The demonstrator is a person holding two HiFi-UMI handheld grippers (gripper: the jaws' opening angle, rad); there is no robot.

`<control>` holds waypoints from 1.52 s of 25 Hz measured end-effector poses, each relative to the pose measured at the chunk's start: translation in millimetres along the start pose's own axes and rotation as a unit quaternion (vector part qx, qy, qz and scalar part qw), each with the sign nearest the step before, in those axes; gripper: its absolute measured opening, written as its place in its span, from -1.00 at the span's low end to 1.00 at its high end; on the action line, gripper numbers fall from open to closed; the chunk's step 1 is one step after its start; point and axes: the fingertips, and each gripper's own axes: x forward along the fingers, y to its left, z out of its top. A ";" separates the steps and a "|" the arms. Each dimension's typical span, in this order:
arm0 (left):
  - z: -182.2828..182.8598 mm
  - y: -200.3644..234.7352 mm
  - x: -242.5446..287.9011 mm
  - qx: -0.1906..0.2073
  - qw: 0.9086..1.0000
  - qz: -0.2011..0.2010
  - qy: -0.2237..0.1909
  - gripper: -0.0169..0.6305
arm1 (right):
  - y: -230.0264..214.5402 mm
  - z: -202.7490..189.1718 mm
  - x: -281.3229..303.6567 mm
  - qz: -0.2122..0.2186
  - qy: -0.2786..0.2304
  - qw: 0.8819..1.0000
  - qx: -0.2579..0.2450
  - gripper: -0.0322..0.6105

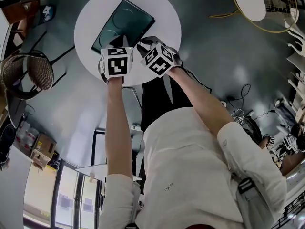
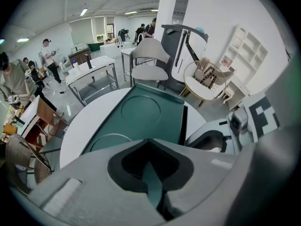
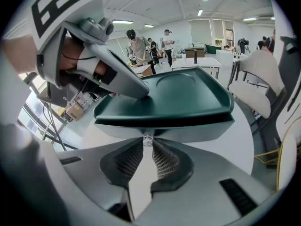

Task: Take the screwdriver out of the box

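Presently the dark green box [image 1: 125,25] lies flat and closed on the round white bench [image 1: 164,13], with two shallow rings pressed into its lid; its contents are hidden; the screwdriver shows in no view, so its place cannot be confirmed beyond that shut box. The right gripper [image 3: 147,143] meets the box's near side at the seam; its ribbed jaws stand narrowed to the tips and pinch a small clear tab [image 3: 146,138] there. The left gripper [image 2: 150,142] has its jaws together at the tips with nothing between them; in the right gripper view its tip rests on the lid close to one rim. In the head view both marker cubes cover the jaws and the box's near end. Bare bench shows along both sides of the box; both grippers sit at the bench's near rim. A white chair [image 2: 149,62] stands just past the far rim; a wicker chair [image 1: 28,73] stands well apart on the floor.
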 end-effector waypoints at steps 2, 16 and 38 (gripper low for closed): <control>2.1 0.8 0.5 0.007 1.000 0.002 -0.003 -0.92 | 0.8 -8.6 -4.6 0.004 -0.001 1.000 0.006 -0.68; 7.4 0.8 3.5 -0.026 1.000 -0.014 -0.004 -0.92 | 1.0 -35.6 -20.4 0.014 0.020 1.000 0.012 -0.68; 7.0 -4.5 5.6 -0.017 1.000 0.011 0.000 -0.92 | 4.1 -77.9 -43.0 0.017 0.033 0.999 0.015 -0.68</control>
